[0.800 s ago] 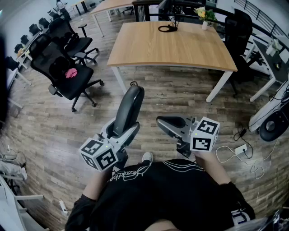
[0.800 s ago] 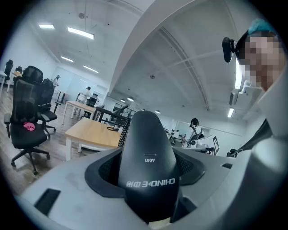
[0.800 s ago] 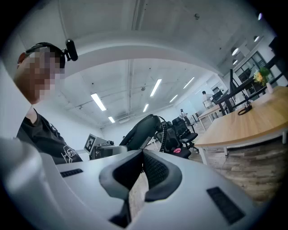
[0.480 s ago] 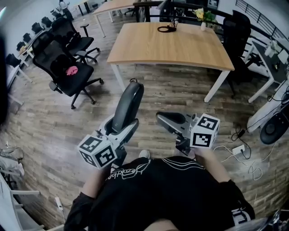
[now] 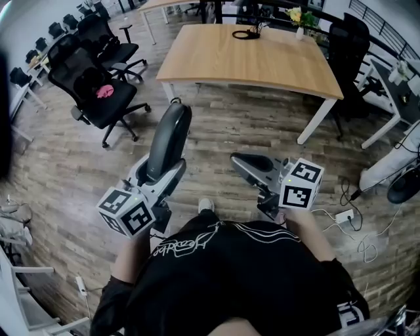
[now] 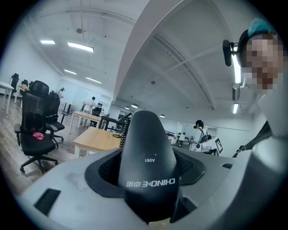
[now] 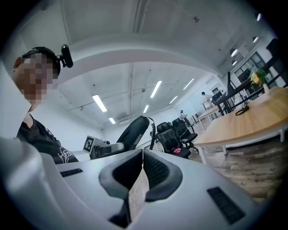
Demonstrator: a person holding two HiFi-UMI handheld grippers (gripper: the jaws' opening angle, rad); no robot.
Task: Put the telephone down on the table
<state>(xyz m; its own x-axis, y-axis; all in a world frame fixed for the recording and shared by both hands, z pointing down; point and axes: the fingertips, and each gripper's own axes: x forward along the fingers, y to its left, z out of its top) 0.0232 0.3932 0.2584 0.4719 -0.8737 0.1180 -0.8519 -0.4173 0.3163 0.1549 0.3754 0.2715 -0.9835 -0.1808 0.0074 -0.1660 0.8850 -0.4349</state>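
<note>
A black telephone handset (image 5: pixel 167 141) stands up and forward out of my left gripper (image 5: pixel 161 174), which is shut on its lower end. The left gripper view has the handset (image 6: pixel 147 161) filling the space between the jaws, with its coiled cord (image 6: pixel 123 130) behind it. My right gripper (image 5: pixel 246 164) is held beside it, to the right, shut with nothing in it; its pads meet at the tip. The wooden table (image 5: pixel 249 59) stands ahead across the plank floor, well apart from both grippers. From the right gripper view I see the handset (image 7: pixel 132 132) at left and the table (image 7: pixel 252 117) at right.
Black office chairs (image 5: pixel 92 85) stand at left, one with a pink thing (image 5: pixel 104 92) on its seat. A black cable loop (image 5: pixel 246 34) and a flower vase (image 5: pixel 300 20) sit at the table's far edge. A power strip with cables (image 5: pixel 341 216) lies on the floor at right.
My left gripper has carried the handset to the left and slightly towards the table. The right gripper has stayed almost in place.
</note>
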